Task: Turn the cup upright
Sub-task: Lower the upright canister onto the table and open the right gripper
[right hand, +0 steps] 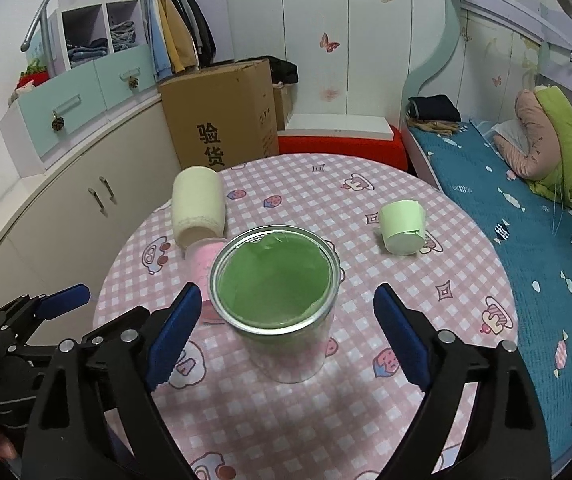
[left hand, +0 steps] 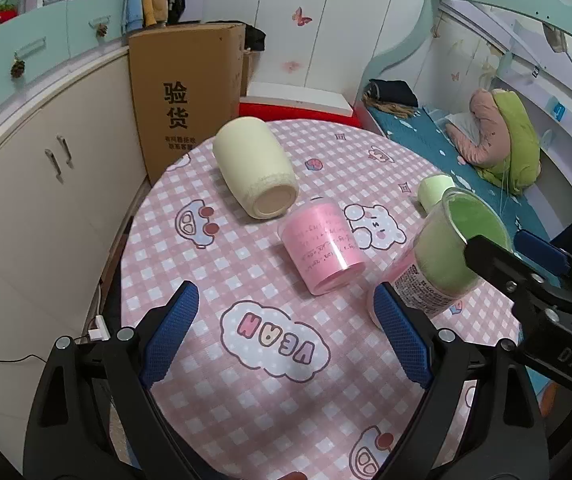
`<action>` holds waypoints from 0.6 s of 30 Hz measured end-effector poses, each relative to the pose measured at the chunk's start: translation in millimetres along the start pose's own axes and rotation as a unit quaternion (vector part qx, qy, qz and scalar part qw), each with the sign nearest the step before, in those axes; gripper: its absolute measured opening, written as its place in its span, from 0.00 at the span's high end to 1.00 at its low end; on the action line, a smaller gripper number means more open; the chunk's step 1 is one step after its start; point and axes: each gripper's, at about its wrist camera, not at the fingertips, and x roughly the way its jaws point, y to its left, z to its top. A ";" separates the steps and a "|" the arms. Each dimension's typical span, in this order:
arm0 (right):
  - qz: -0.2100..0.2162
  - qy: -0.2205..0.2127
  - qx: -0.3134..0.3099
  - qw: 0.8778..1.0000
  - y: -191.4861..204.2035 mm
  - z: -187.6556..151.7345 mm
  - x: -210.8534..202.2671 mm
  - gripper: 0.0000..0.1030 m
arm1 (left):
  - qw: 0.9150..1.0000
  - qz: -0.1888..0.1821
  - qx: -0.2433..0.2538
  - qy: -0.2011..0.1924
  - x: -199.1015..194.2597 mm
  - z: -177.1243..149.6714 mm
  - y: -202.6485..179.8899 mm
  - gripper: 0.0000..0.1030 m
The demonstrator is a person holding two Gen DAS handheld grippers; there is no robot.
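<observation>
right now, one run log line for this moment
green cup upright, between open right gripper fingers | left gripper open, empty | pink cup on side

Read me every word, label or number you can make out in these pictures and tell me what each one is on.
"验货": cardboard box, large black characters; the smaller lines beneath are too blurred.
"YEAH", upside down from this camera: tablecloth, in a cloud shape.
"DAS": right hand-held gripper, on its black body.
Pink cup: handwriting-style lines, too small to read.
Green-lined clear cup: white sticker with print, unreadable.
</observation>
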 end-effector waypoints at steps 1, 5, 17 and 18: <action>0.000 -0.004 0.000 1.000 0.2 -0.2 -4.8 0.18 | 1.000 0.002 0.000 -0.003 -2.4 0.4 -1.1 0.13; -0.003 -0.021 -0.002 1.000 0.3 0.0 -21.6 0.18 | 1.000 0.008 0.003 -0.018 -17.7 3.1 -6.9 0.13; -0.023 -0.078 -0.002 0.997 -6.5 -3.3 -71.5 0.09 | 0.995 0.025 0.027 -0.091 -68.4 9.3 -30.8 0.12; -0.025 -0.084 -0.002 0.996 -6.7 -4.0 -76.0 0.09 | 0.995 0.026 0.030 -0.097 -71.9 9.6 -33.4 0.11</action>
